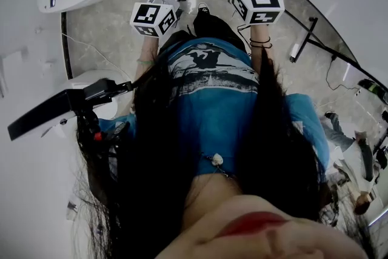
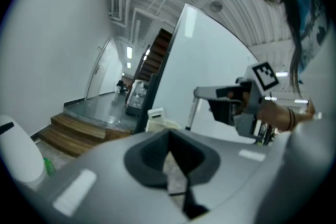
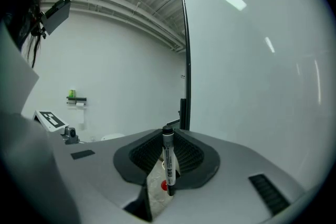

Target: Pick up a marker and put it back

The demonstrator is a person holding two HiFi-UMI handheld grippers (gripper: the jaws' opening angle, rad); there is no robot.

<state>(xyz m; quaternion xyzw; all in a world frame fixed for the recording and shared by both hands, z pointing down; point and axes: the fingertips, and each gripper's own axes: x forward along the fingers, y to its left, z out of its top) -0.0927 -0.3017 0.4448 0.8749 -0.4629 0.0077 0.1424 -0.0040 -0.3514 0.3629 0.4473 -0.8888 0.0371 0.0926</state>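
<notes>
The marker [image 3: 168,161] is being gripped by the right tongs [image 3: 168,136]. In the right gripper view its white barrel is being pinched between the two dark pads and is standing roughly along the jaws, with the black cap at the far end. A red spot is showing just beside the lower part of the barrel; what it belongs to cannot be told. Beyond the jaws a white wall [image 3: 115,71] and a pale panel [image 3: 252,86] with a dark edge strip [image 3: 185,60] are being faced.

The left tongs [image 2: 169,139] are being kept clenched, with nothing caught between them. Through the narrow slit beneath, only a sliver of speckled floor is being seen. Wooden steps [image 2: 71,131] are lying far off to the left, and a white rounded object [image 2: 16,157] is sitting at the near left edge.

In the head view both grippers are being held up in front of a blue shirt [image 1: 212,94], the left cube [image 1: 153,19] and the right cube [image 1: 259,2] being carried near each other above the floor [image 1: 103,27].
</notes>
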